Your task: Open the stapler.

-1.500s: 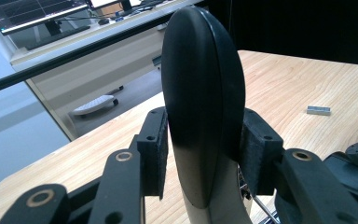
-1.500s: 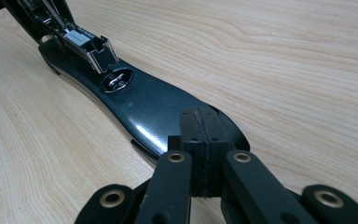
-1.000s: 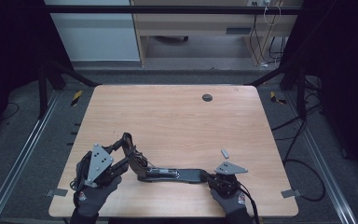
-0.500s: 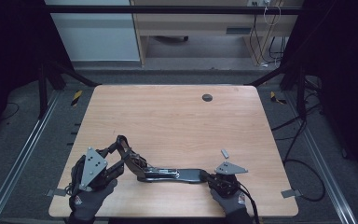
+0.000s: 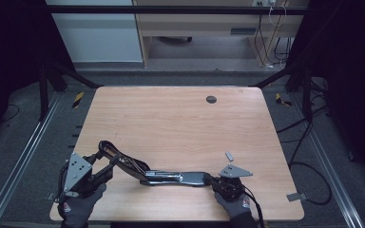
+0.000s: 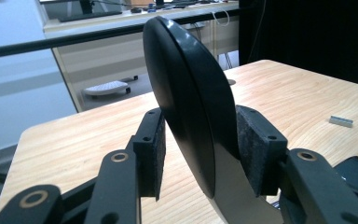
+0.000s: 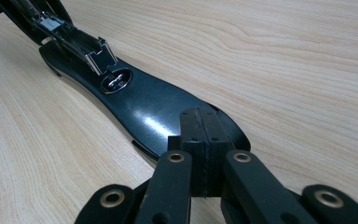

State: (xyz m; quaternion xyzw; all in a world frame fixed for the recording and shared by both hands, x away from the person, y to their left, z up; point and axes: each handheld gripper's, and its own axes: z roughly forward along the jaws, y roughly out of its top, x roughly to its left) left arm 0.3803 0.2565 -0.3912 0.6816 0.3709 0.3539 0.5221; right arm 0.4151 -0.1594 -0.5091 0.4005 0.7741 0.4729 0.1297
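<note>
Stapler [image 5: 171, 177] lies opened out flat at the lower centre of the high view, on the wooden table [image 5: 180, 123]. Black base runs left-right. The hinged top arm [image 5: 119, 159] swings up and off to the lower left.

Right gripper [image 5: 209, 180]: jaws closed together, pressing down on the rear end of the base [image 7: 144, 109]. In the right gripper view the two pads meet with no gap, sitting on the glossy black base at lower centre. The metal anvil plate [image 7: 115, 80] is just ahead of them, upper left of that frame. The chrome staple channel [image 7: 70, 35] runs off to the top left corner.

Left gripper [image 5: 105, 161]: sits at the lower left of the high view, with the top arm between its jaws. Left gripper view shows the arm's rounded black cover [image 6: 186, 102] standing upright in the middle of the frame. The right pad [image 6: 256, 149] touches it. The left pad [image 6: 151, 149] is just beside it with a sliver of gap, so that's not a firm clamp. The jaws have just been opening, with the cover still between them.

Small grey metal block [image 5: 229, 155] lies loose on the table near the right gripper, just above it in the high view. It's at the right edge in the left gripper view [image 6: 341, 121]. A dark round grommet [image 5: 211, 99] sits in the tabletop at upper centre.

Both hands are gloved: left hand [image 5: 78, 204], right hand [image 5: 235, 204], at the bottom edge.
</note>
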